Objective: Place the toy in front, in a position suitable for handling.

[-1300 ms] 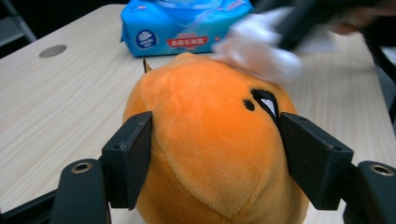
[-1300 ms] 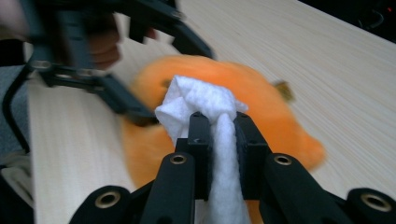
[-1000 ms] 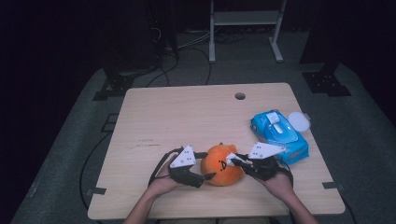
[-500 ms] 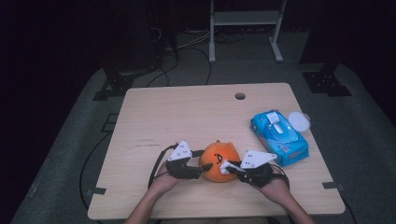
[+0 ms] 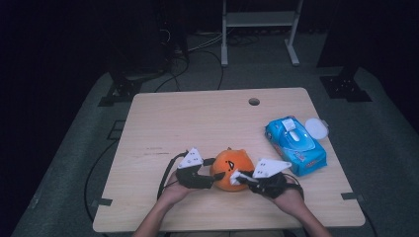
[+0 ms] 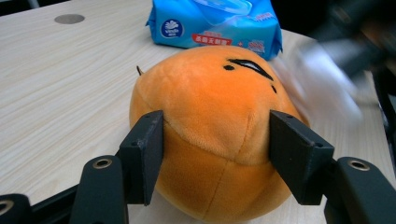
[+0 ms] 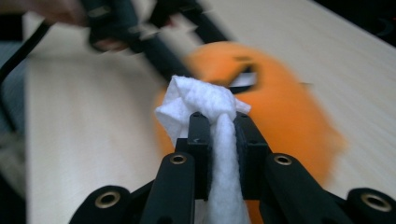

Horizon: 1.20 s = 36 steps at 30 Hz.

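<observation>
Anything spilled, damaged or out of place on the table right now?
Nothing stands out. The orange plush sits intact between the left gripper's jaws, the right gripper pinches a clean white wipe, and the blue wipes pack lies flat, its round white lid open at the table's edge.

The high view is dim and slightly soft, the surroundings nearly black around the lit table [image 5: 197, 123]. In the right gripper view, the orange plush toy [image 7: 280, 107] and the far hand smear with blur. The left gripper view is bright and sharp, blurred only at right.
</observation>
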Tool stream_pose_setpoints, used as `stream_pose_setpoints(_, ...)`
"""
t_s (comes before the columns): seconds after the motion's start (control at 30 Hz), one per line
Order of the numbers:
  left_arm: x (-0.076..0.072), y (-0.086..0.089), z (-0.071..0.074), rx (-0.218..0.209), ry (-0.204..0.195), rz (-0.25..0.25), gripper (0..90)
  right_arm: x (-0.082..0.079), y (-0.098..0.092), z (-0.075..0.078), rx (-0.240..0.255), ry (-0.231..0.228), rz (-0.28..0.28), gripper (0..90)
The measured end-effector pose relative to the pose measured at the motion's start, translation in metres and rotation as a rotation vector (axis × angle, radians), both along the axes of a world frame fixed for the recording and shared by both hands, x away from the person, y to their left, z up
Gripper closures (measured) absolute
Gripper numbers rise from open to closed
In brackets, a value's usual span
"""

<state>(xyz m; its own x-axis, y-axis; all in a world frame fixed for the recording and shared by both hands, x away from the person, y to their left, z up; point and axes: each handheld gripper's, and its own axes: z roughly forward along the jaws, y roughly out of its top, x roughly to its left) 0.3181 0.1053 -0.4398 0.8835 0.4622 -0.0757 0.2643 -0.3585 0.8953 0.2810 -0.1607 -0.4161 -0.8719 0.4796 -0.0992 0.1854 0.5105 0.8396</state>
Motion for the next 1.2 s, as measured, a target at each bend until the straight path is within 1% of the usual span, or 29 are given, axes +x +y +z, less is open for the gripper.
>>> stream_pose_setpoints(0.07, 0.0, 0.0, 0.0, 0.004, -0.006, -0.008, 37.0, 0.009, -0.011, 0.0, 0.026, 0.01, -0.049, 78.3)
stream_pose_setpoints(0.1, 0.0, 0.0, -0.001, 0.005, -0.006, -0.01, 35.5, 0.011, -0.014, -0.001, 0.025, 0.019, -0.063, 78.4)
stream_pose_setpoints(0.13, 0.0, -0.001, -0.001, 0.011, 0.0, -0.004, 31.5, 0.012, -0.015, -0.004, 0.016, 0.02, -0.069, 78.4)
stream_pose_setpoints(0.17, 0.001, -0.003, -0.001, 0.02, 0.02, 0.007, 25.0, 0.012, -0.015, -0.006, 0.009, 0.023, -0.065, 78.4)
stream_pose_setpoints(0.2, 0.002, -0.005, -0.002, 0.027, 0.053, 0.01, 18.8, 0.01, -0.013, -0.007, -0.002, 0.022, -0.059, 78.4)
stream_pose_setpoints(0.23, 0.002, -0.006, -0.004, 0.02, 0.07, 0.002, 17.8, 0.007, -0.01, -0.007, -0.016, 0.016, -0.055, 78.4)
stream_pose_setpoints(0.27, 0.001, -0.007, -0.005, 0.013, 0.056, -0.001, 18.6, 0.005, -0.008, -0.006, -0.021, 0.009, -0.051, 78.4)
stream_pose_setpoints(0.3, -0.001, -0.008, -0.004, 0.018, 0.033, -0.008, 22.7, 0.003, -0.006, -0.004, -0.022, 0.004, -0.053, 78.4)
stream_pose_setpoints(0.37, -0.006, -0.013, -0.001, 0.053, -0.031, -0.033, 28.7, 0.002, -0.004, 0.0, -0.016, -0.01, -0.053, 78.5)
stream_pose_setpoints(0.43, -0.012, -0.018, 0.0, 0.094, -0.1, -0.075, 31.8, 0.002, 0.0, 0.005, 0.021, -0.009, -0.035, 78.5)
stream_pose_setpoints(0.47, -0.016, -0.021, 0.0, 0.118, -0.133, -0.102, 32.5, 0.002, 0.001, 0.008, 0.033, -0.018, -0.024, 78.5)
stream_pose_setpoints(0.5, -0.019, -0.024, 0.001, 0.132, -0.159, -0.123, 33.1, 0.001, 0.003, 0.011, 0.043, -0.02, -0.024, 78.5)
stream_pose_setpoints(0.57, -0.022, -0.026, 0.001, 0.148, -0.189, -0.14, 33.0, 0.003, 0.003, 0.015, 0.042, -0.044, -0.035, 78.4)
stream_pose_setpoints(0.6, -0.022, -0.026, 0.001, 0.145, -0.184, -0.138, 32.5, 0.005, 0.0, 0.015, 0.039, -0.044, -0.041, 78.5)
stream_pose_setpoints(0.63, -0.021, -0.025, 0.001, 0.137, -0.167, -0.132, 31.0, 0.007, -0.003, 0.014, 0.032, -0.044, -0.057, 78.5)
stream_pose_setpoints(0.67, -0.02, -0.024, 0.001, 0.123, -0.138, -0.12, 27.6, 0.008, -0.006, 0.012, 0.017, -0.045, -0.072, 78.5)
stream_pose_setpoints(0.7, -0.018, -0.024, 0.002, 0.104, -0.103, -0.115, 23.4, 0.01, -0.009, 0.009, 0.012, -0.035, -0.074, 78.5)
stream_pose_setpoints(0.73, -0.016, -0.025, 0.002, 0.082, -0.07, -0.109, 19.1, 0.01, -0.01, 0.007, 0.02, -0.018, -0.07, 78.6)
stream_pose_setpoints(0.77, -0.016, -0.026, 0.003, 0.066, -0.045, -0.101, 16.6, 0.008, -0.01, 0.006, 0.019, -0.016, -0.069, 78.6)
stream_pose_setpoints(0.8, -0.016, -0.028, 0.004, 0.062, -0.035, -0.091, 15.4, 0.005, -0.009, 0.007, 0.013, -0.015, -0.06, 78.6)
stream_pose_setpoints(0.83, -0.016, -0.031, 0.004, 0.069, -0.043, -0.08, 15.6, 0.002, -0.006, 0.008, 0.02, -0.01, -0.045, 78.6)
stream_pose_setpoints(0.87, -0.018, -0.033, 0.004, 0.078, -0.069, -0.078, 19.0, -0.002, -0.002, 0.009, 0.024, -0.005, -0.021, 78.7)
stream_pose_setpoints(0.93, -0.023, -0.037, 0.003, 0.104, -0.135, -0.088, 25.8, -0.008, 0.009, 0.012, 0.023, -0.007, 0.02, 78.7)
stream_pose_setpoints(1.0, -0.028, -0.038, 0.004, 0.145, -0.201, -0.109, 30.2, -0.011, 0.016, 0.014, 0.007, -0.029, 0.034, 78.7)
stream_pose_setpoints(1.03, -0.03, -0.039, 0.004, 0.151, -0.22, -0.118, 31.6, -0.009, 0.017, 0.015, 0.012, -0.03, 0.035, 78.7)
stream_pose_setpoints(1.1, -0.033, -0.039, 0.004, 0.167, -0.248, -0.148, 32.8, -0.005, 0.013, 0.017, 0.035, -0.034, 0.008, 78.7)
stream_pose_setpoints(1.13, -0.033, -0.039, 0.004, 0.171, -0.255, -0.153, 32.9, -0.002, 0.009, 0.018, 0.043, -0.032, -0.007, 78.7)
stream_pose_setpoints(1.17, -0.033, -0.039, 0.003, 0.168, -0.253, -0.152, 32.8, 0.001, 0.004, 0.018, 0.046, -0.028, -0.024, 78.7)
stream_pose_setpoints(1.2, -0.032, -0.038, 0.003, 0.164, -0.239, -0.149, 32.2, 0.004, -0.002, 0.018, 0.047, -0.027, -0.042, 78.7)
